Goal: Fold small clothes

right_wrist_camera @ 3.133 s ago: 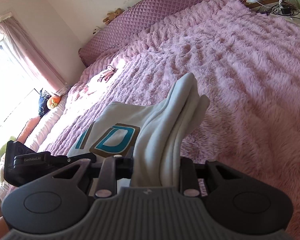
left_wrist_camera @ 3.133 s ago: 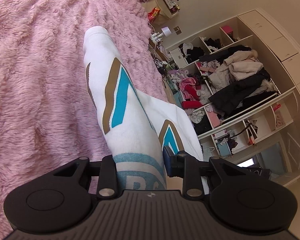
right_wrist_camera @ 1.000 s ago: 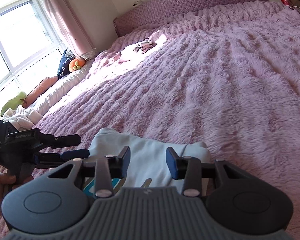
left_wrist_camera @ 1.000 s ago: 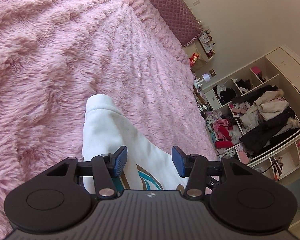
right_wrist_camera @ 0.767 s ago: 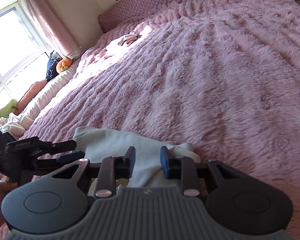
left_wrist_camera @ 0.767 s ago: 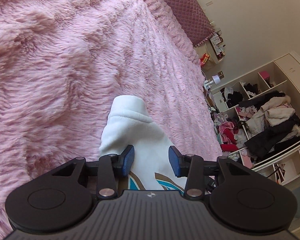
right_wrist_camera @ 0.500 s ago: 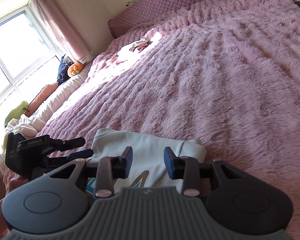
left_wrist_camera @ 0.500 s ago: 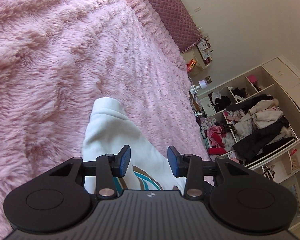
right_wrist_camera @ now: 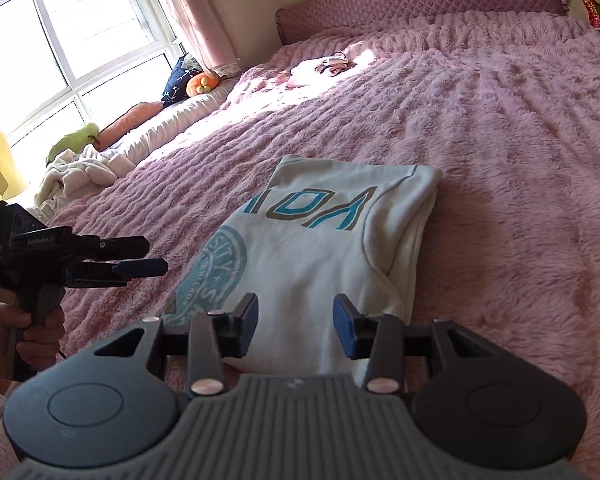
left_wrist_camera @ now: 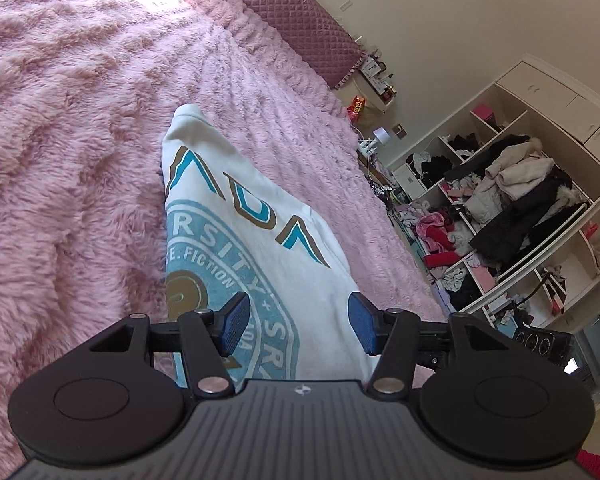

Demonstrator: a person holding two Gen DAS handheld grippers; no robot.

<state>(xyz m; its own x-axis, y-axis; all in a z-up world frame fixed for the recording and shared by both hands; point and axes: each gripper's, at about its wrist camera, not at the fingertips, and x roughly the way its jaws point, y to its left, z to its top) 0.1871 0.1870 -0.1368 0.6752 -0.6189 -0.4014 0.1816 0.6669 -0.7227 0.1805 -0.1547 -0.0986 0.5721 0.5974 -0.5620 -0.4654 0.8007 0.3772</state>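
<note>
Both grippers have been drawn back off the folded sweatshirt (right_wrist_camera: 332, 248). The left gripper (left_wrist_camera: 298, 322) and right gripper (right_wrist_camera: 296, 326) are angled down, jaws opening and empty. The sweatshirt's long axis runs toward 12 o'clock.

The near end of the folded white sweatshirt (left_wrist_camera: 260, 240) is hidden behind each gripper's body in both wrist views, so its lower hem cannot be seen. Its round blue print (right_wrist_camera: 216, 272) is cut off there too, and the small lettering is only partly legible. The hand (right_wrist_camera: 24, 328) holding the left gripper (right_wrist_camera: 156, 258) is cropped by the picture's edge. Items on the wardrobe shelves (left_wrist_camera: 512, 216) are too small to identify individually.
</note>
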